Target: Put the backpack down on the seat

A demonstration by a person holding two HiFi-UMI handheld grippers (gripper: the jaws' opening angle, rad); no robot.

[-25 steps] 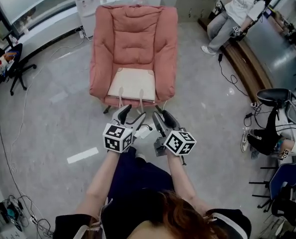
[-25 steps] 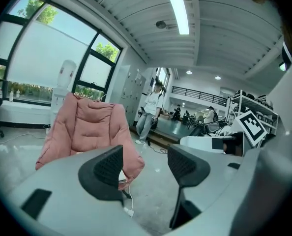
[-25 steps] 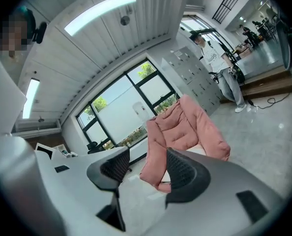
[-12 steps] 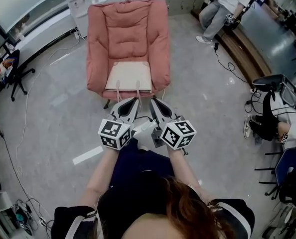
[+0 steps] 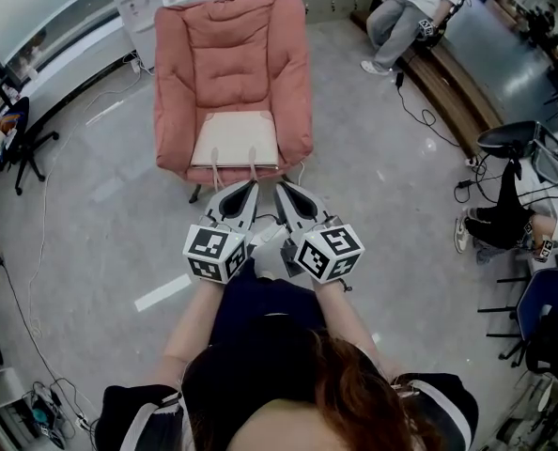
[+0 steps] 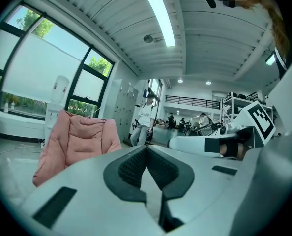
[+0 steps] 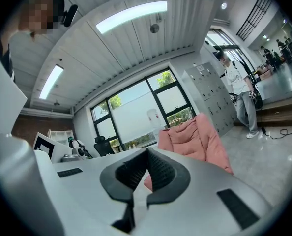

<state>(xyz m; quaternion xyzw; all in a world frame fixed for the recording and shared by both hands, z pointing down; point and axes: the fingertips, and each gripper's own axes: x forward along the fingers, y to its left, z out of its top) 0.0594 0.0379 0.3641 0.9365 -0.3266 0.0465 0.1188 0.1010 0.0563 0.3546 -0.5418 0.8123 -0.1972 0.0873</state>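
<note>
A cream backpack [image 5: 235, 139] lies flat on the seat of the pink armchair [image 5: 232, 40], its two straps hanging over the front edge. Both grippers hover side by side above the floor just in front of the chair, pointing at it. My left gripper [image 5: 248, 188] is shut with nothing between its pads, and so is my right gripper [image 5: 281, 190]. In the left gripper view the left gripper [image 6: 146, 149] has its jaws touching, with the armchair [image 6: 77, 141] to its left. In the right gripper view the right gripper [image 7: 147, 154] is shut too, the armchair [image 7: 195, 136] just beyond it.
A person [image 5: 406, 3] sits on a long bench [image 5: 448, 92] at the back right. A white water dispenser [image 5: 133, 3] stands behind the armchair. An office chair [image 5: 11, 134] is at the left, a black stool [image 5: 509, 144] at the right. Cables trail over the grey floor.
Both grippers' jaws have gone from open to shut, with nothing in them. They stay in front of the chair; the backpack has not moved on the seat.
</note>
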